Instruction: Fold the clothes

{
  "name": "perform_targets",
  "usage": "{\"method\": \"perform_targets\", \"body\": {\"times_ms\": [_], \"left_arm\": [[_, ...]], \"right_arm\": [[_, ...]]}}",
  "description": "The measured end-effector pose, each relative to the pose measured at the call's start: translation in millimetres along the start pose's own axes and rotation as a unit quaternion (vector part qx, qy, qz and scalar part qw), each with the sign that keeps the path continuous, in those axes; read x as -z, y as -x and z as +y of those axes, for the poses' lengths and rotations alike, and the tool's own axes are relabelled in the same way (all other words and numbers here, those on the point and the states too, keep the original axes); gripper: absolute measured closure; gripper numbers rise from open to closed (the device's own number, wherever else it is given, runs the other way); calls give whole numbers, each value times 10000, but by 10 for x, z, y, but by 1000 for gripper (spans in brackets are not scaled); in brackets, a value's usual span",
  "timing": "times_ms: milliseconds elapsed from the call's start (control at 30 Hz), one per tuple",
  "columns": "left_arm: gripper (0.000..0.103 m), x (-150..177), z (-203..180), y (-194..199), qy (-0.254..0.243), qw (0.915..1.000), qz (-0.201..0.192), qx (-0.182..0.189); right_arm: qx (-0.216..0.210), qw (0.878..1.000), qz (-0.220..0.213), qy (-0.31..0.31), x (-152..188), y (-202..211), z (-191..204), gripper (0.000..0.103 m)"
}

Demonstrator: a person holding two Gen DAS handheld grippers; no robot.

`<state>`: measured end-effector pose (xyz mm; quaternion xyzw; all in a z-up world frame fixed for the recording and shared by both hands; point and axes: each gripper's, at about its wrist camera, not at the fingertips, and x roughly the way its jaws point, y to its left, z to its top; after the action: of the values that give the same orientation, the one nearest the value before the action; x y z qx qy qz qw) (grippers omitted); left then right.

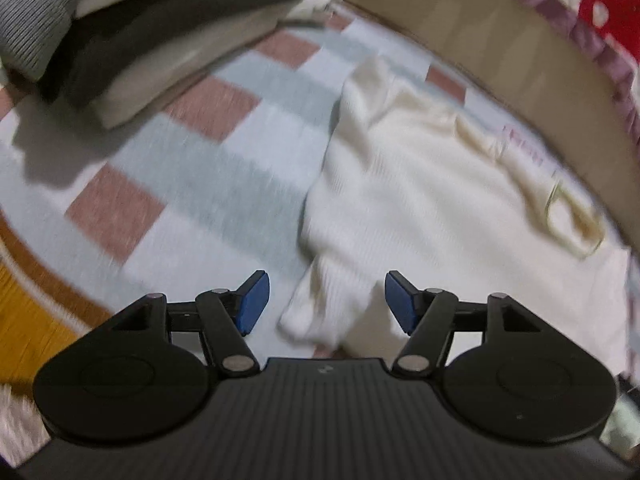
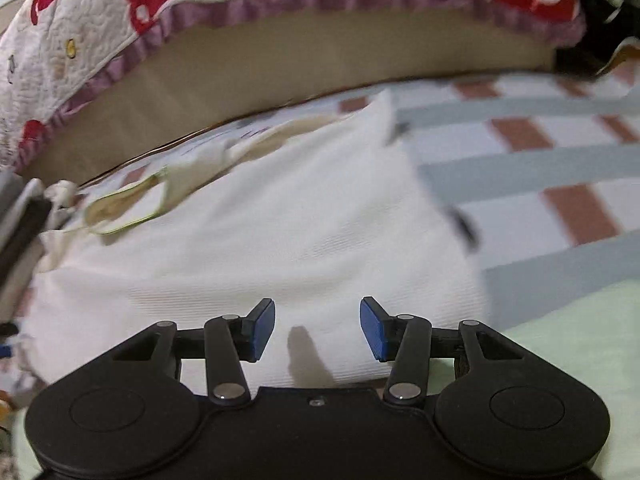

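Note:
A cream-white knitted top (image 1: 420, 184) lies flat on a checked blanket (image 1: 208, 168), its neckline toward the back wall. My left gripper (image 1: 327, 300) hangs open above the top's near sleeve end (image 1: 320, 312), and the blue pads touch nothing. In the right wrist view the same white top (image 2: 272, 248) fills the middle, with its collar (image 2: 132, 204) at the left. My right gripper (image 2: 318, 328) stands open above the top's near edge, with only fabric below and nothing between the pads.
A stack of folded clothes (image 1: 152, 40) in grey, black and cream sits at the back left. A beige board (image 2: 304, 68) runs along the back, with a red-and-white quilt (image 2: 120, 4) over it. A pale green cloth (image 2: 580, 344) lies at the right.

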<state>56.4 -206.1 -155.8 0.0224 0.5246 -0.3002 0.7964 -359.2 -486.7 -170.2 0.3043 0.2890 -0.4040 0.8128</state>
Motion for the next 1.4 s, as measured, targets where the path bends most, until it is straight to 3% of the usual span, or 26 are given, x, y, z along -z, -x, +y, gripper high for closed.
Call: {"method": "perform_targets", "body": {"times_ms": [133, 233, 333, 467, 500, 567, 600, 633, 667, 800, 867, 1033, 1100, 1200, 1400], "left_arm": [[33, 184, -106, -65, -71, 9995, 297, 64], [33, 265, -40, -98, 672, 9963, 424, 327], [33, 321, 17, -82, 1224, 9915, 232, 376], [36, 335, 15, -69, 1426, 9893, -187, 249], [41, 332, -25, -96, 1300, 9908, -349, 122], [64, 328, -144, -152, 762, 9943, -686, -304], [86, 318, -220, -171, 452, 9950, -768, -450], [95, 307, -277, -147, 232, 9953, -821, -461], [96, 303, -327, -65, 72, 9947, -919, -446], [96, 280, -392, 612, -476, 9841, -1623, -548], [97, 245, -267, 646, -174, 9919, -1216, -313], [90, 373, -177, 124, -182, 9949, -413, -903], [88, 354, -197, 63, -196, 9940, -356, -1015], [77, 366, -171, 65, -152, 9932, -451, -1059], [71, 372, -139, -29, -146, 9941, -323, -1022]], "right_arm": [[404, 9988, -154, 231, 17, 215, -229, 47], [415, 9990, -180, -7, 32, 341, -468, 44], [146, 9991, -25, -402, 58, 324, -696, 43], [-474, 9949, 189, -872, 96, 230, -851, 43], [-621, 9941, 191, -869, 87, 211, -839, 43], [-665, 9964, 272, -452, 57, 151, -719, 43], [-581, 9977, 328, -141, 47, 117, -633, 43], [-470, 9981, 379, 81, 38, 61, -569, 42], [-444, 9980, 449, 73, 44, 5, -570, 40], [-556, 9942, 454, -800, 13, -29, -703, 38], [-616, 9932, 454, -872, 60, 4, -727, 38], [-602, 9955, 360, -642, 143, 42, -638, 33], [-687, 9944, 312, -742, 144, 51, -658, 31], [-781, 9927, 162, -902, 129, 30, -715, 31], [-920, 9850, -531, -1358, 88, -159, -792, 31]]}}
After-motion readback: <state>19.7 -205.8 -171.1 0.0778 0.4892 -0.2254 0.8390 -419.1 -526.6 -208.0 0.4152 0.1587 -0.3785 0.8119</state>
